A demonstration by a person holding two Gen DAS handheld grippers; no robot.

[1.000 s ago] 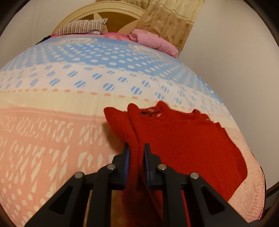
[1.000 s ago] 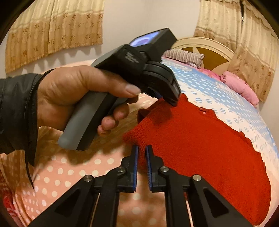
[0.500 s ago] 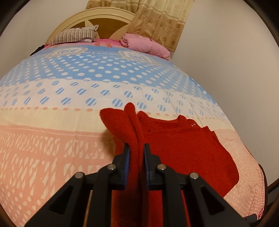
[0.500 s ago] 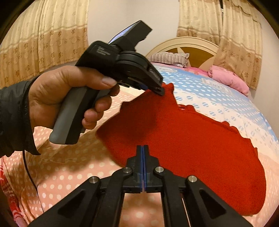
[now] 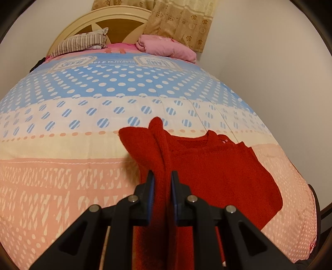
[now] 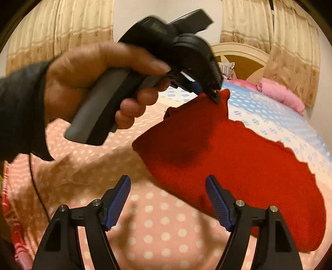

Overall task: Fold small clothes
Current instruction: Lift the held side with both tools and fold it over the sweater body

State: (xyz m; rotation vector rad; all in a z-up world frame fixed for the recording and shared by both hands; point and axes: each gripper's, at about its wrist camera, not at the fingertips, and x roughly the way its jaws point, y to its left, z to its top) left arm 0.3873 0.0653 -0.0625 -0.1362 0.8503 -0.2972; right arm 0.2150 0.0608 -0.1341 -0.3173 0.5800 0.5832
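A small red knitted sweater point(image 5: 217, 170) lies on the dotted bedspread point(image 5: 62, 176). My left gripper point(image 5: 162, 182) is shut on a bunched corner of the sweater and holds it lifted above the bed. In the right wrist view that same left gripper point(image 6: 211, 93) pinches the raised corner of the red sweater point(image 6: 238, 170), held by a person's hand point(image 6: 99, 83). My right gripper point(image 6: 168, 195) is opening, its blue pads wide apart. The sweater's near edge lies just beyond the pads, and nothing is pressed between them.
A striped pillow point(image 5: 81, 42) and a folded pink blanket point(image 5: 166, 48) lie at the headboard point(image 5: 112, 18). A wall point(image 5: 269, 72) runs along the bed's right side. Curtains point(image 6: 60, 37) hang behind. A dark sleeve point(image 6: 18, 108) covers the person's forearm.
My right gripper has let go of the sweater's near edge and its jaws have swung wide. The left gripper has risen with the sweater's corner in its grip.
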